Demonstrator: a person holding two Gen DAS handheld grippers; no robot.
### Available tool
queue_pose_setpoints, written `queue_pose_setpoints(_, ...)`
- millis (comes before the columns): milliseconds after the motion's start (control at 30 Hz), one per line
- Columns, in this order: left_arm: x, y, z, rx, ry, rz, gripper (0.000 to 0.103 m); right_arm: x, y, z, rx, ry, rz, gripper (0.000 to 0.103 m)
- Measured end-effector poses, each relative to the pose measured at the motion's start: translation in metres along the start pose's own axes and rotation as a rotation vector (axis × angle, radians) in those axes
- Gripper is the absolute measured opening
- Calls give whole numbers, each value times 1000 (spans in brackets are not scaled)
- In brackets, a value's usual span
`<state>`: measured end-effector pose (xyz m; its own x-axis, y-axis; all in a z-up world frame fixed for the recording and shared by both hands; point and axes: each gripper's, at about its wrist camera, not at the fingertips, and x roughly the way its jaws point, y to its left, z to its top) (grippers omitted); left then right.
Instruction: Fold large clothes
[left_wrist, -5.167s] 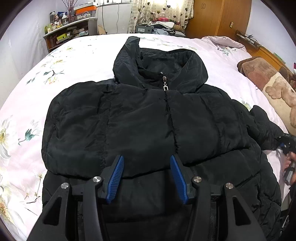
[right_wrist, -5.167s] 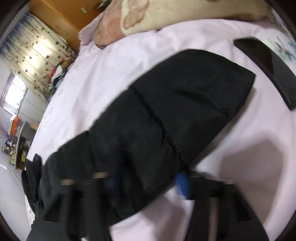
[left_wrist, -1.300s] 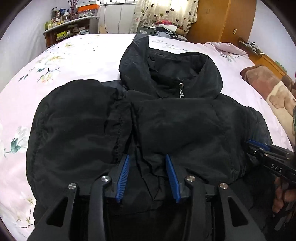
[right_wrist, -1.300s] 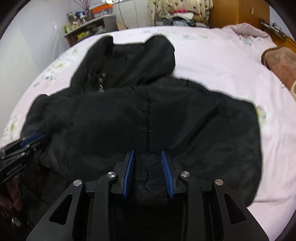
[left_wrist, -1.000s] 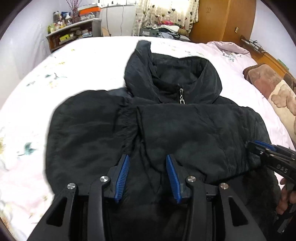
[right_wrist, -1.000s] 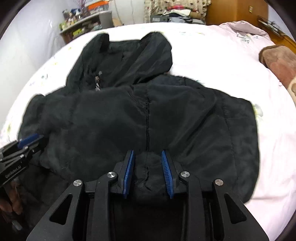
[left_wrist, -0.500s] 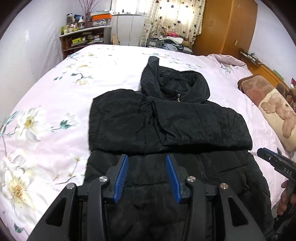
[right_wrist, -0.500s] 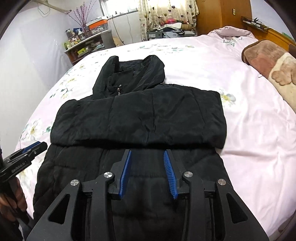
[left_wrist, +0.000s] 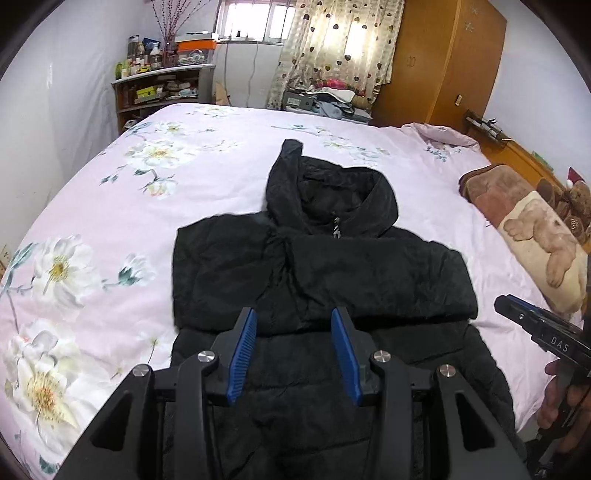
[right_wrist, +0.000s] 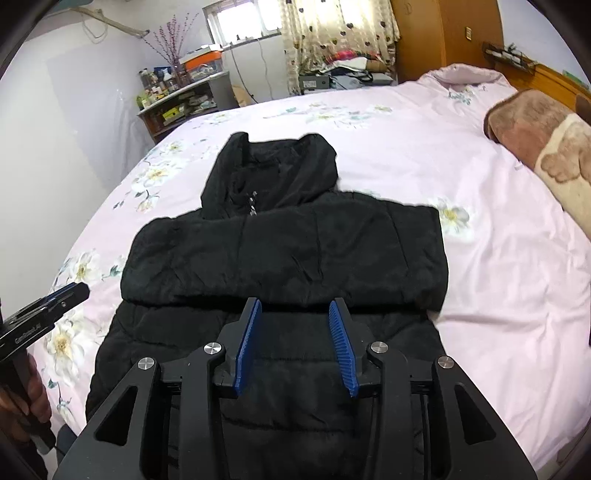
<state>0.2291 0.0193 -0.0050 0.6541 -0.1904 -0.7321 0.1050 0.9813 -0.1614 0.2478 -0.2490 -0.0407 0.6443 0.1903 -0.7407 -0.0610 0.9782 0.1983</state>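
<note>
My black puffer jacket (left_wrist: 321, 280) lies flat on the bed (left_wrist: 110, 229), on its pink flowered sheet, hood pointing toward the window, both sleeves folded across the chest, hem nearest me. My left gripper (left_wrist: 293, 350) hangs above the hem, released, blue pads apart with nothing between them. My right gripper (right_wrist: 295, 343) hangs over the same hem, jaws opening, empty too. In the left view my right gripper shows white letters "DAS" on its side; in the right view the left one reads something like "GenRobot.AI". A brown bear-print blanket (left_wrist: 524, 221) lies near the bed's right edge.
</note>
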Motion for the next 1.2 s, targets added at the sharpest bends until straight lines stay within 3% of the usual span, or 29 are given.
queue_pose_setpoints(133,10,-5,22,25,-9,1,50,3,4,21,-19,-15,27,40)
queue_pose_setpoints(567,74,-6,105,64,12,-13,50,51,-7,108,-53,-11,31,40)
queue_pose_setpoints(800,136,-2,147,85,46,-15,54,102,-20,149,-44,16,29,40)
queue_pose_setpoints(1200,260,22,200,42,114,21,54,231,-49,209,-22,110,20,41)
